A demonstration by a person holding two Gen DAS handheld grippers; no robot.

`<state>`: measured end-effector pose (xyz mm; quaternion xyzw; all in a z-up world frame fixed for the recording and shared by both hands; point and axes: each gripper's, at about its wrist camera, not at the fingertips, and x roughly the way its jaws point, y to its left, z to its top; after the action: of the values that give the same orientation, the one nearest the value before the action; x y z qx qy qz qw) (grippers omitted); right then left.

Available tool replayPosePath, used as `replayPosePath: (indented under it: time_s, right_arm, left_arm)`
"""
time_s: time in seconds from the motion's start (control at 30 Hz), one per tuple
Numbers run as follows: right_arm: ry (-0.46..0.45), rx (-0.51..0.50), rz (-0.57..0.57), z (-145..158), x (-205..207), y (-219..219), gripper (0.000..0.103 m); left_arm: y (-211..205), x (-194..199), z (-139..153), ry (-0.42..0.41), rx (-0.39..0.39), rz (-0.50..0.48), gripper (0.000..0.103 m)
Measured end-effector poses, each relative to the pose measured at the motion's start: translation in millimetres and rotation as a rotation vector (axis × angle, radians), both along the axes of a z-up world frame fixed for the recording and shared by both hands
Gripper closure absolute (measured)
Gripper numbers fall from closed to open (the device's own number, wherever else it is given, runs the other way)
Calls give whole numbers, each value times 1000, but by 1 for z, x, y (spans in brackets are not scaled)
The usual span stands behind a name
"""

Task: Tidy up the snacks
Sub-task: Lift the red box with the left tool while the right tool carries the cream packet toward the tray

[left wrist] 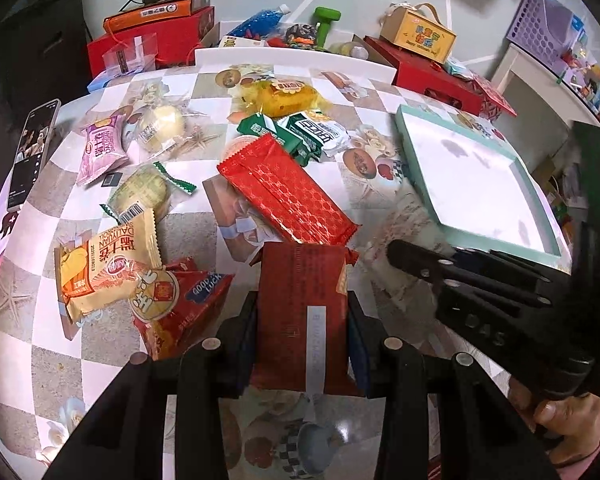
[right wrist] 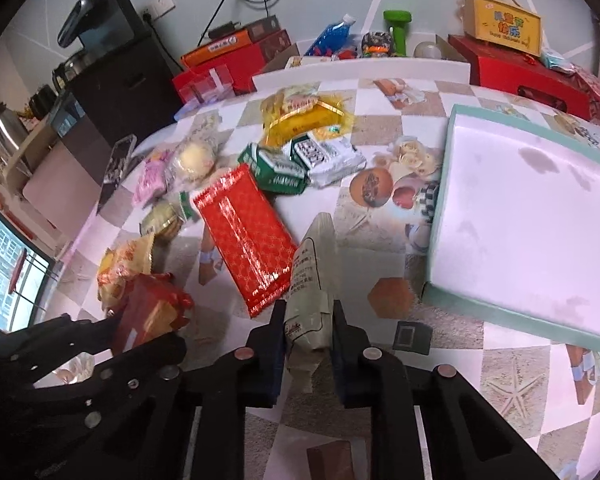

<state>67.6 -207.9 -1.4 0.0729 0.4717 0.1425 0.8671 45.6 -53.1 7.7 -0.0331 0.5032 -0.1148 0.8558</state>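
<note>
My left tongs point(left wrist: 302, 332) pinch a dark red packet point(left wrist: 303, 300), bottom centre; my right tongs point(right wrist: 306, 340) pinch a pale green packet point(right wrist: 314, 280). Both seem light, crinkly, crushable; best held across the flat middle. The teal tray point(right wrist: 516, 312) lies at right.

The near end of the dark red foil snack packet point(left wrist: 302, 312) is hidden behind black gripper fingers point(left wrist: 236, 344); its small print is unreadably blurred.
</note>
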Motion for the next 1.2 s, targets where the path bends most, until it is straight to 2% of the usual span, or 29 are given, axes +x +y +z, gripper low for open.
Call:
replayPosePath:
  time_s: [0.3, 0.5, 0.63, 0.83, 1.0, 1.2]
  right_arm:
    - [-119, -2, -92, 59, -2, -28, 82]
    - [-142, -30, -220, 77, 14, -57, 82]
    - [-148, -22, -284, 78, 23, -77, 82]
    - [-157, -51, -433, 70, 19, -130, 82]
    - [-136, -95, -609, 63, 7, -190, 82]
    - [-100, -102, -720, 49, -4, -233, 82]
  left_arm:
    - [-11, 21, 30, -52, -10, 5, 62]
    - [-39, 42, 56, -111, -23, -24, 62]
    - [-59, 56, 64, -133, -55, -33, 62]
    - [-92, 69, 58, -136, -83, -76, 62]
    - [-130, 81, 51, -138, -97, -138, 62]
    - [-181, 87, 40, -131, -104, -225, 62]
